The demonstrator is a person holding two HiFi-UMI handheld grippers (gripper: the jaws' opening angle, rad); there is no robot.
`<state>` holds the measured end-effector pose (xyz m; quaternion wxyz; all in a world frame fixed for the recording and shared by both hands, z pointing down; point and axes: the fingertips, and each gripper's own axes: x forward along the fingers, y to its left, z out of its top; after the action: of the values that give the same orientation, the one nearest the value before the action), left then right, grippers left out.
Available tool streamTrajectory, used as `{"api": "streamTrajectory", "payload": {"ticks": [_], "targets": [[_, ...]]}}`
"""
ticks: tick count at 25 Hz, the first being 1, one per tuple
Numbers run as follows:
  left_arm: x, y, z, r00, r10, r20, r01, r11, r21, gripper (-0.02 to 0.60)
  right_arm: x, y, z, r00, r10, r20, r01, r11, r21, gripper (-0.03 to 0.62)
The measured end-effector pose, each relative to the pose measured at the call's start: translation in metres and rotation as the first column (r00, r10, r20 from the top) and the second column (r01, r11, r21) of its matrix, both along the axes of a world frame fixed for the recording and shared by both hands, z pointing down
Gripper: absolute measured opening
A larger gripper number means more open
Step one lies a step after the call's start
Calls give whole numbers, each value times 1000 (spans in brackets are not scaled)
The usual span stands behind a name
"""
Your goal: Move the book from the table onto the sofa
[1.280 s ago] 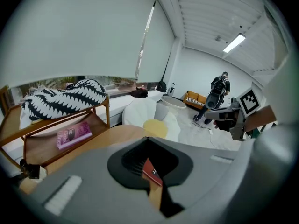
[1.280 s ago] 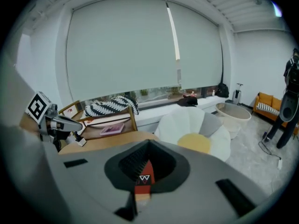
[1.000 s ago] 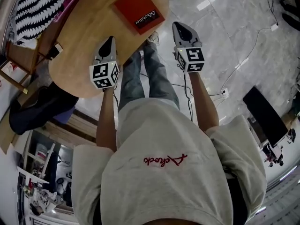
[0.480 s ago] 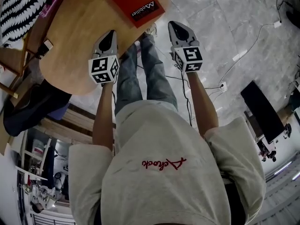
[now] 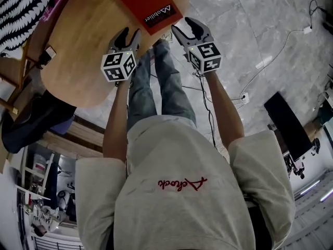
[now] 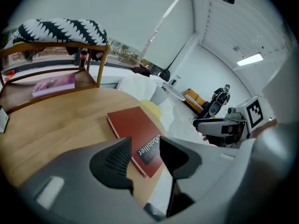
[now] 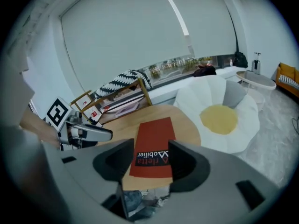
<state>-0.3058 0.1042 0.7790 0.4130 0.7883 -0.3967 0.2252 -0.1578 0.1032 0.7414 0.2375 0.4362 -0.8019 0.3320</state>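
A red book with a black label lies near the edge of the round wooden table. My left gripper hangs over the table just short of the book's near left corner, its jaws opening with nothing pressed between them. Past the table edge, beside the book's near right corner, my right gripper has its jaws opening on nothing too. In the left gripper view the book shows beyond the gap of the left gripper. The right gripper view shows the book beyond the right gripper, and a white flower-shaped seat behind the table.
A wooden rack with a black-and-white zigzag cushion stands at the table's far left, with a pink book on its shelf. A small phone-like object lies at the table's left edge. Cables and a black panel lie on the floor.
Both grippers went from shut to open. Both also moved closer to the red book and lower towards the table.
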Motion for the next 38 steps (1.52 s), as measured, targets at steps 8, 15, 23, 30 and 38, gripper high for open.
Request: {"api": "streamTrajectory", "payload": {"ticks": [8, 15, 23, 30, 38], "targets": [[5, -15, 49, 999, -38, -1, 38, 995, -97, 202, -8, -20, 63, 998, -69, 1, 69, 991, -118, 218], [7, -38, 82, 998, -70, 2, 70, 987, -143, 204, -8, -59, 100, 999, -46, 7, 47, 984, -172, 235], [16, -43, 116, 993, -115, -16, 108, 966, -235, 234, -18, -87, 135, 992, -121, 41, 128, 958, -256, 259], [27, -41, 131, 995, -96, -27, 85, 958, -274, 252, -22, -84, 155, 986, -146, 80, 164, 936, -312, 264], [28, -41, 132, 992, -116, -51, 99, 961, -259, 253, -28, -80, 163, 980, -170, 99, 193, 931, -309, 268]]}}
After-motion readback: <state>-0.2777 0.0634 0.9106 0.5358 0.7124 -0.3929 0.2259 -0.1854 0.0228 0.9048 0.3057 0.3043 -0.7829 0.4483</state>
